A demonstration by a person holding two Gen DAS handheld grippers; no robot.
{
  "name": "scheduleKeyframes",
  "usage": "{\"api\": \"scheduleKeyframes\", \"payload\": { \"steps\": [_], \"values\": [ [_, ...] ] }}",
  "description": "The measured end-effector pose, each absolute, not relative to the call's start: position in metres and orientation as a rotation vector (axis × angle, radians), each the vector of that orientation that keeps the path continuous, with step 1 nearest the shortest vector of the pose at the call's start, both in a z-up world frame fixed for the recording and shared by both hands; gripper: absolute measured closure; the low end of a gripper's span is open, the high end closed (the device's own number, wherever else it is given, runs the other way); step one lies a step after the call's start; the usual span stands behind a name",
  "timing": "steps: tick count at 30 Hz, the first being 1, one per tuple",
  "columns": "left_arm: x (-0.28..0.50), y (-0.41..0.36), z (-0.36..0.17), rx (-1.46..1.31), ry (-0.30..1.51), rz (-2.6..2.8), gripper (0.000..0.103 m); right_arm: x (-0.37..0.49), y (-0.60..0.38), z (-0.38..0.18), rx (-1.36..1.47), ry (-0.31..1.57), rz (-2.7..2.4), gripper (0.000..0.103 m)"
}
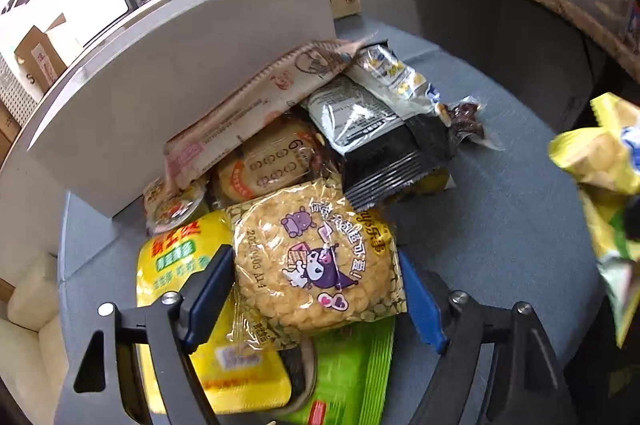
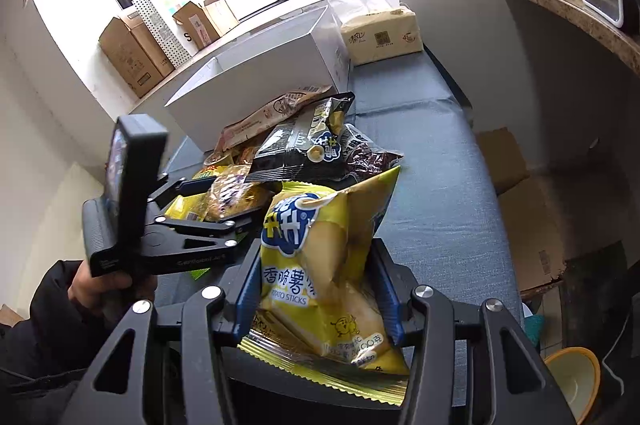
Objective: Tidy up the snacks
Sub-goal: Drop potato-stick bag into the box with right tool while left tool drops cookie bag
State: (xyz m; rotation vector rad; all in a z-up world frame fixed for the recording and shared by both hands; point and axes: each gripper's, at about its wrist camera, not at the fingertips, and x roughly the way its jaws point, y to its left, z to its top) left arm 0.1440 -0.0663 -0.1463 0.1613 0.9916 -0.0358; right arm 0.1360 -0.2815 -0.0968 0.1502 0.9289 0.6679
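Observation:
A heap of snack packs lies on the blue-grey surface (image 1: pixel 500 225) in front of a white box (image 1: pixel 180 85). My left gripper (image 1: pixel 316 289) straddles a round cracker pack (image 1: pixel 316 257) with a purple cartoon print, and both blue pads touch its sides. Under that pack lie a yellow pack (image 1: pixel 176 265) and a green pack (image 1: pixel 348 373). Behind them sit a black bag (image 1: pixel 380 129) and a long beige pack (image 1: pixel 256 109). My right gripper (image 2: pixel 320 285) is shut on a yellow potato sticks bag (image 2: pixel 320 249), held above the surface to the right of the heap.
A tissue pack (image 2: pixel 380 33) stands behind the white box (image 2: pixel 260 81). Cardboard boxes (image 2: pixel 132 53) line the windowsill. A stone counter (image 2: pixel 568 9) runs along the right. On the floor to the right are flattened cardboard (image 2: pixel 520 209) and a yellow bowl (image 2: pixel 576 381).

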Motion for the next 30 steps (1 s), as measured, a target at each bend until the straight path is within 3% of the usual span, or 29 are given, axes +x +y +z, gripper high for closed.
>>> {"api": "scheduleKeyframes", "payload": {
  "steps": [14,25,30],
  "values": [
    [0.073,0.03,-0.033,-0.24,0.697,-0.017,0.02,0.152,-0.24,-0.062,0.117,0.847,0.759,0.048],
    [0.174,0.093,0.019,-0.257,0.613,0.019,0.02,0.261,-0.145,0.013,0.037,0.716,0.816,0.048],
    [0.24,0.099,0.019,-0.239,0.646,0.004,0.02,0.328,-0.096,0.02,-0.021,0.762,0.78,0.048]
  ]
}}
